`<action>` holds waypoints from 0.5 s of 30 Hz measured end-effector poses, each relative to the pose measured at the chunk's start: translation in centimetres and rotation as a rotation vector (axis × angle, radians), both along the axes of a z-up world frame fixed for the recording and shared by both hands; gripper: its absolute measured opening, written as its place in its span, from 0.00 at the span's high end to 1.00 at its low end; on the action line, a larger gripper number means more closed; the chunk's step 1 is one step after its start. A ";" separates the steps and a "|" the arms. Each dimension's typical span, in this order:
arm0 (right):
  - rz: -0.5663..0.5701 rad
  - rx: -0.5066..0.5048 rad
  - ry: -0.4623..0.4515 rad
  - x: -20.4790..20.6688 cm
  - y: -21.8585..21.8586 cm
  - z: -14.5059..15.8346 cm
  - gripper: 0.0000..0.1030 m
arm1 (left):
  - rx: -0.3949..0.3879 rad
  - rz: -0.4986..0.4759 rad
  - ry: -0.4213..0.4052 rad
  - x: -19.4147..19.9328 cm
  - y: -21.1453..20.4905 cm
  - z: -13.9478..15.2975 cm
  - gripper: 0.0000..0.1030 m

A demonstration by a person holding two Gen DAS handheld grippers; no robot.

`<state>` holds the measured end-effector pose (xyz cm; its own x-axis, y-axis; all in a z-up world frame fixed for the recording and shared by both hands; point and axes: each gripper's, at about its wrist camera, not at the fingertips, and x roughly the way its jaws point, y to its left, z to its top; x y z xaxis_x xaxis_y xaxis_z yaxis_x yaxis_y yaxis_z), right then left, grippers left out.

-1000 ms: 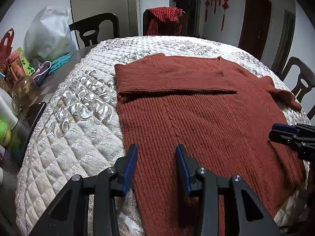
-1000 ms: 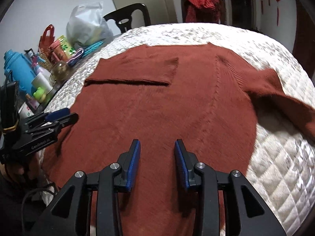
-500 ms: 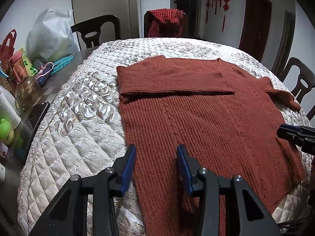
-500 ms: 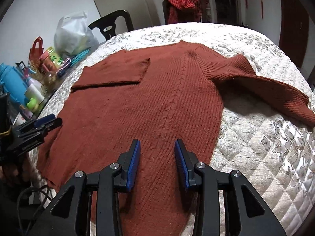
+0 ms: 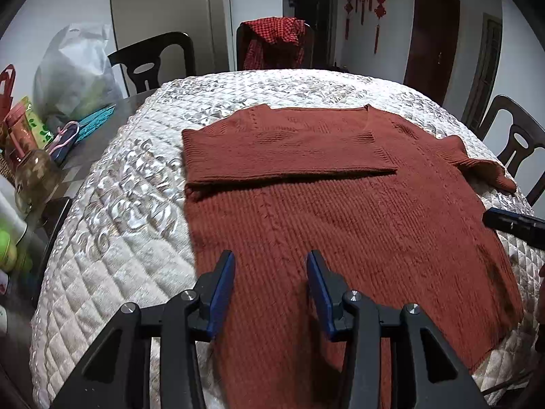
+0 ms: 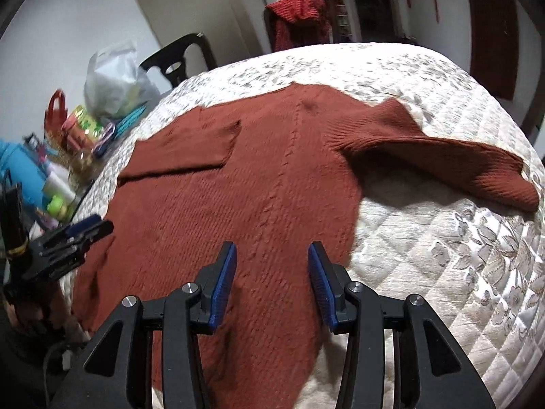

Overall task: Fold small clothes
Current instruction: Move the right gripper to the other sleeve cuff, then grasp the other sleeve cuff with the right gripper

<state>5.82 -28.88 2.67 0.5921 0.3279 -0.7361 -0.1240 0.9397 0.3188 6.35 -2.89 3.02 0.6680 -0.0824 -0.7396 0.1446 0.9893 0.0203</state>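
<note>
A rust-red knit sweater lies flat on the quilted cream cover. Its left sleeve is folded across the chest. The right sleeve stretches out over the cover to the right. My left gripper hovers open above the hem near the sweater's left edge, nothing between its blue pads. My right gripper hangs over the hem near the right side seam; its jaws are opening with nothing in them. Each gripper also shows at the edge of the other's view, the right gripper and the left gripper.
Bottles, a jar and a plastic bag crowd the table's left edge. Dark chairs stand around, one draped with a red checked cloth. Another chair is at the right. A hand holds the left gripper.
My right gripper has slid to the right along the hem and its jaws have widened. The outstretched right sleeve has come fully into its view. The left gripper has barely moved.
</note>
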 end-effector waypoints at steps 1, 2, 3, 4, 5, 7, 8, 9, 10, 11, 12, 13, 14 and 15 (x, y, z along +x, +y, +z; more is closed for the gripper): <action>-0.022 0.014 0.003 0.2 -0.6 0.0 0.56 | 0.001 -0.002 0.000 0.2 -0.1 0.0 0.55; -0.051 0.028 0.008 0.3 -1.3 0.0 0.55 | 0.001 -0.004 -0.001 0.3 -0.2 0.0 0.55; -0.078 0.041 0.010 0.5 -2.0 0.1 0.50 | 0.001 -0.007 -0.001 0.5 -0.3 0.0 0.55; -0.108 0.055 0.010 0.6 -2.7 0.2 0.48 | -0.001 -0.010 0.000 0.6 -0.4 0.0 0.55; -0.142 0.072 0.007 0.7 -3.7 0.3 0.47 | -0.002 -0.013 0.000 0.8 -0.4 -0.1 0.54; -0.202 0.100 0.003 1.0 -5.3 0.7 0.47 | -0.004 -0.017 0.005 1.1 -0.7 -0.2 0.54; -0.228 0.110 0.001 1.2 -6.0 0.8 0.47 | -0.005 -0.020 0.007 1.2 -0.8 -0.3 0.54; -0.253 0.119 -0.001 1.4 -6.7 0.9 0.47 | -0.005 -0.023 0.011 1.4 -0.9 -0.5 0.54; -0.279 0.127 -0.004 1.7 -7.4 1.0 0.47 | -0.005 -0.024 0.014 1.5 -1.0 -0.6 0.54; -0.306 0.135 -0.006 1.9 -8.2 1.2 0.47 | -0.006 -0.026 0.017 1.6 -1.1 -0.7 0.54; -0.334 0.145 -0.005 2.2 -8.8 1.3 0.47 | -0.008 -0.027 0.021 1.7 -1.1 -0.8 0.54; -0.363 0.160 -0.001 2.5 -9.6 1.3 0.47 | -0.010 -0.027 0.023 1.8 -1.2 -0.8 0.54; -0.389 0.184 0.001 2.8 -10.3 1.4 0.47 | -0.011 -0.027 0.025 1.8 -1.2 -0.9 0.54; -0.406 0.208 0.001 3.1 -11.1 1.4 0.47 | -0.012 -0.026 0.027 1.8 -1.2 -1.0 0.54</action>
